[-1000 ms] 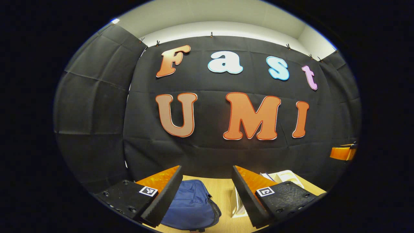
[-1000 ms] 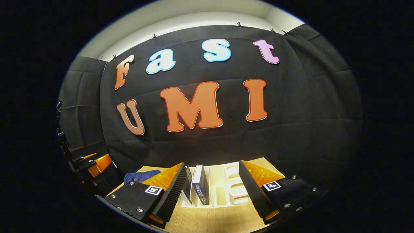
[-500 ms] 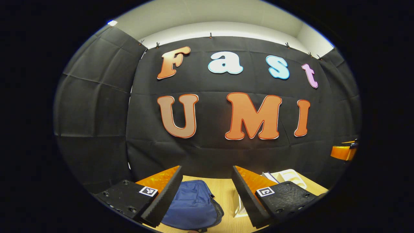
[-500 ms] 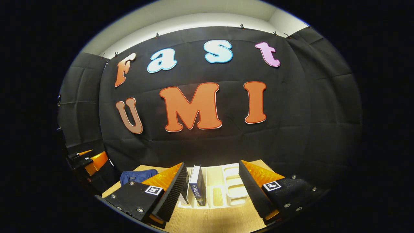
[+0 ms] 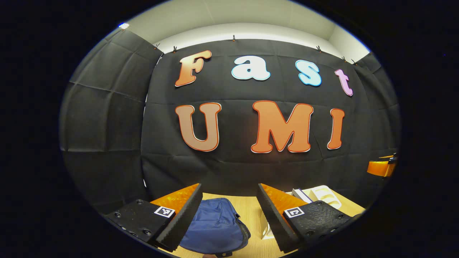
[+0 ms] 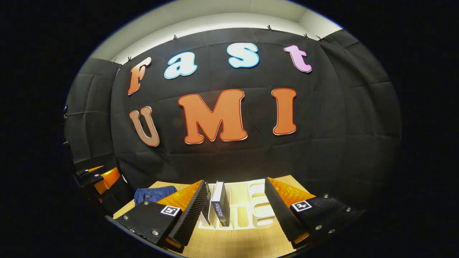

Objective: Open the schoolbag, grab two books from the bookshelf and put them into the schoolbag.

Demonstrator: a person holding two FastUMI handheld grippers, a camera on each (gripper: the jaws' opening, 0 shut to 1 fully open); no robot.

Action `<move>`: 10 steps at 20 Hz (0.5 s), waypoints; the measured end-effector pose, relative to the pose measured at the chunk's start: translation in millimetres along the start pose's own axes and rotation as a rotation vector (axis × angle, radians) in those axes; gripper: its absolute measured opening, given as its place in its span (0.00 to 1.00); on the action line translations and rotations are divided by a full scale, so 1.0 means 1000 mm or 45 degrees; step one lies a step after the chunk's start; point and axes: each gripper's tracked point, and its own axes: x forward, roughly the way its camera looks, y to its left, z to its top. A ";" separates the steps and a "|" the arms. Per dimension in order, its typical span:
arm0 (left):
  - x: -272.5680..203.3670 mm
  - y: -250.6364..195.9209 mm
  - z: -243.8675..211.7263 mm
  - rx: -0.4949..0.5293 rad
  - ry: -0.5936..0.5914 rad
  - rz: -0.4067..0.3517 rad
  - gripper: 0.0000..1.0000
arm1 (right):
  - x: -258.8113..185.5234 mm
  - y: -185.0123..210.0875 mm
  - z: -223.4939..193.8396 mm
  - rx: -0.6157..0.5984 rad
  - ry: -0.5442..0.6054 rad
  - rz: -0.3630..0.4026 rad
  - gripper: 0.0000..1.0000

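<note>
Not much has shifted in the last second: in the left gripper view the schoolbag (image 5: 214, 225) sits a touch higher between the fingers than before, and the white rack on the right shows a bit more of itself. The right gripper view barely changed at all.

Both grippers are held level and pointing at the back wall, above the table. The left gripper (image 5: 229, 200) has its fingers wide apart with nothing between them. The blue schoolbag lies flat on the wooden table (image 5: 251, 211) right past the gap, closer to the left finger, zipped up as far as I can tell. Just off the right finger you can see the end of the white bookshelf (image 5: 322, 193) with a book edge poking up.

The right gripper (image 6: 235, 195) is spread open too, gripping nothing. Straight ahead in its gap stands the bookshelf (image 6: 258, 211), a white slotted rack on the table (image 6: 236, 243). A dark blue book (image 6: 220, 208) stands upright in a slot near the left finger, with another book (image 6: 206, 215) mostly hidden behind that finger. The slots to the right look empty. The schoolbag (image 6: 154, 195) lies off to the left on the same table, well apart from the rack, and the other gripper (image 6: 96, 177) hangs at the far left edge.

Behind everything is black cloth (image 6: 340, 125), with a pale wall strip (image 5: 251, 30) above it.
</note>
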 end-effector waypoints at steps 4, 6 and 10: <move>-0.001 0.004 -0.002 0.006 0.012 0.017 0.94 | 0.000 0.000 0.004 0.021 -0.010 0.001 1.00; 0.001 0.004 -0.003 -0.013 0.016 0.009 0.94 | 0.001 -0.002 0.003 0.000 -0.011 -0.010 0.97; 0.001 0.003 -0.006 -0.035 0.025 0.000 0.95 | 0.002 -0.002 0.001 -0.014 -0.004 -0.012 0.97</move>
